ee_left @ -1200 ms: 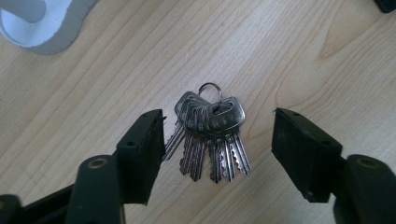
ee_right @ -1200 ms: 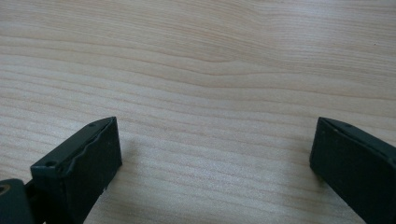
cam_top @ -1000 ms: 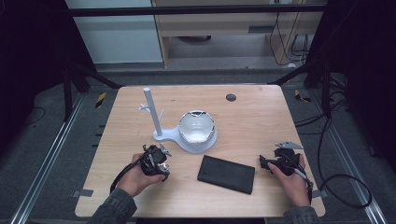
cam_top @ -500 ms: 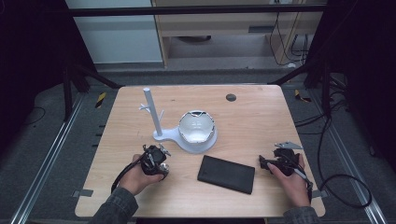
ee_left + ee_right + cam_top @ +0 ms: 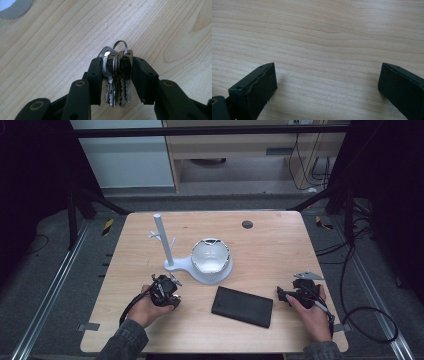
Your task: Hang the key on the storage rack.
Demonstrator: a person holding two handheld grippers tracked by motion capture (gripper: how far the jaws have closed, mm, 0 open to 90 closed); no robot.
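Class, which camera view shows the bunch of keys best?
The left gripper view: the bunch of keys sits close up between the closing jaws of the left gripper, teeth and ring sharp. The high view gives a small glint; the right gripper view, bare table.

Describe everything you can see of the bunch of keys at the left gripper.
The bunch of keys is several silver-coloured metal keys on a round split ring, which sticks out above the heads. The toothed blades point toward the camera in the left gripper view. The left gripper has just been closing, and its black pads press the key heads from both sides. The wooden table lies behind; whether the keys touch it is unclear.
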